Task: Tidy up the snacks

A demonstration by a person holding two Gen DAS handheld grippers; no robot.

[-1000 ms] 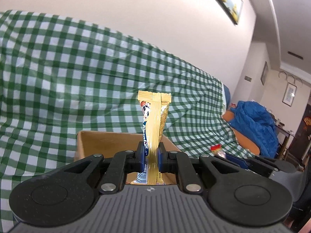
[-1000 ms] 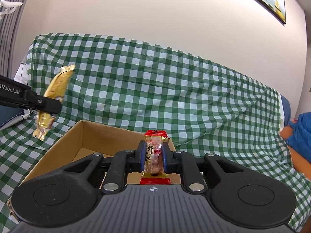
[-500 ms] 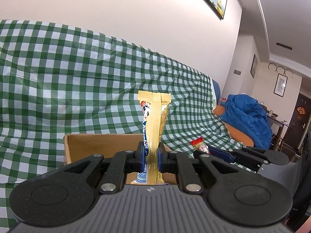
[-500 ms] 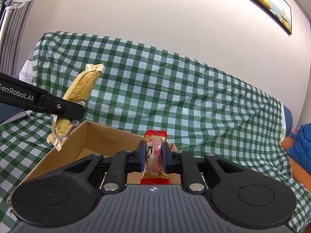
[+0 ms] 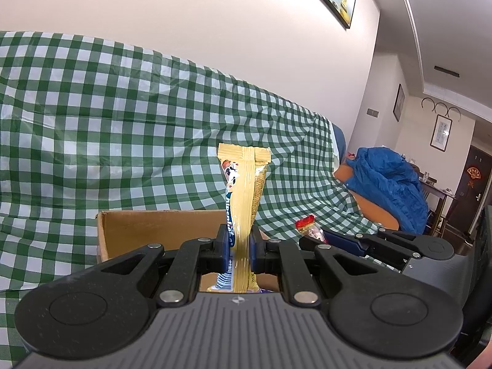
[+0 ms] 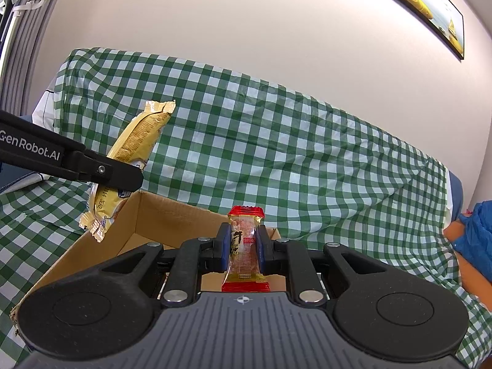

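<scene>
My left gripper is shut on a long yellow snack bar that stands upright between its pads, above the near edge of an open cardboard box. My right gripper is shut on a small red-and-clear snack packet, also upright, over the same cardboard box. In the right wrist view the left gripper reaches in from the left with the yellow snack bar tilted over the box's left corner. In the left wrist view the right gripper shows at right with the red packet.
The box sits on a sofa draped in a green-and-white checked cloth. A blue jacket lies on the sofa's right end. A white wall with a framed picture rises behind. A doorway and furniture stand far right.
Both grippers have come closer together over the box: the left one with the yellow bar slid further into the right wrist view, and the right one with the red packet further into the left wrist view.
</scene>
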